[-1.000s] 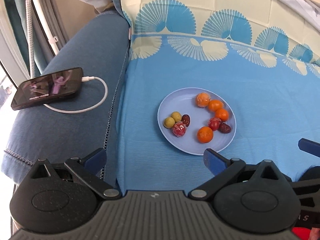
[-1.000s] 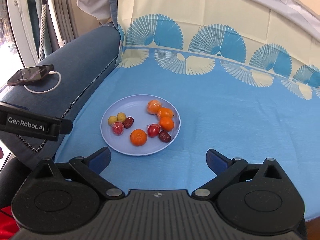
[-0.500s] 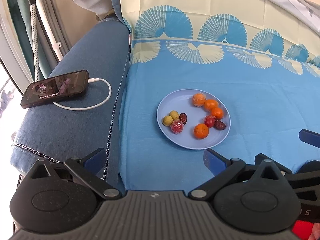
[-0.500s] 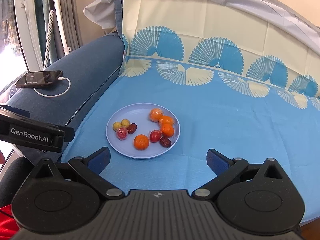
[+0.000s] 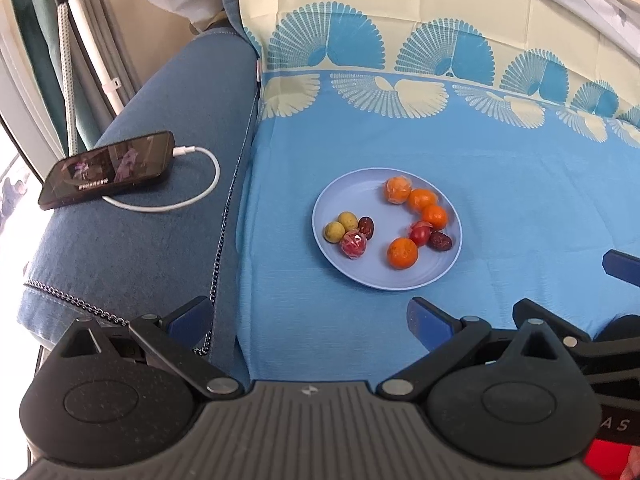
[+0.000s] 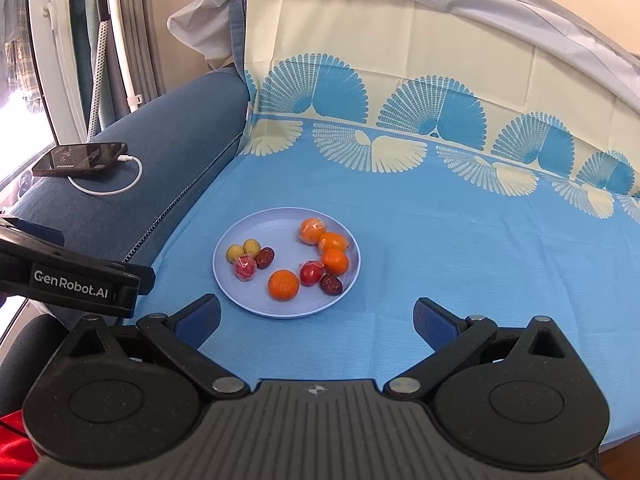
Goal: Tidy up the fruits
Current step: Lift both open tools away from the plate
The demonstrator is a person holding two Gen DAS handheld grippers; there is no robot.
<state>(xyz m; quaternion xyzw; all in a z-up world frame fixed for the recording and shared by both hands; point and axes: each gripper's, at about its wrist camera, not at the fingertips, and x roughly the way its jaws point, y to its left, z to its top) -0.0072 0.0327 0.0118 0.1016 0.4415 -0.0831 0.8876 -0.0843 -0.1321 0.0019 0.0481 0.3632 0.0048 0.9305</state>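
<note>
Plate (image 6: 256,300): one, pale blue, on blue cloth (image 6: 460,260)
Oranges (image 6: 283,285): four
Red fruits (image 6: 310,273): two
Dates (image 6: 330,284): two
Green fruits (image 6: 234,253): two
Left tool (image 5: 308,316): spread wide, empty
Right tool (image 6: 316,316): spread wide, empty

"GenRobot.AI" stands in white on the black side of the left gripper (image 6: 72,280), at 9 o'clock in the right wrist view. At 4 o'clock in the left wrist view, the right gripper's (image 5: 612,424) body shows "A S". The phone (image 5: 108,168) screen's caption line is too small to read.
</note>
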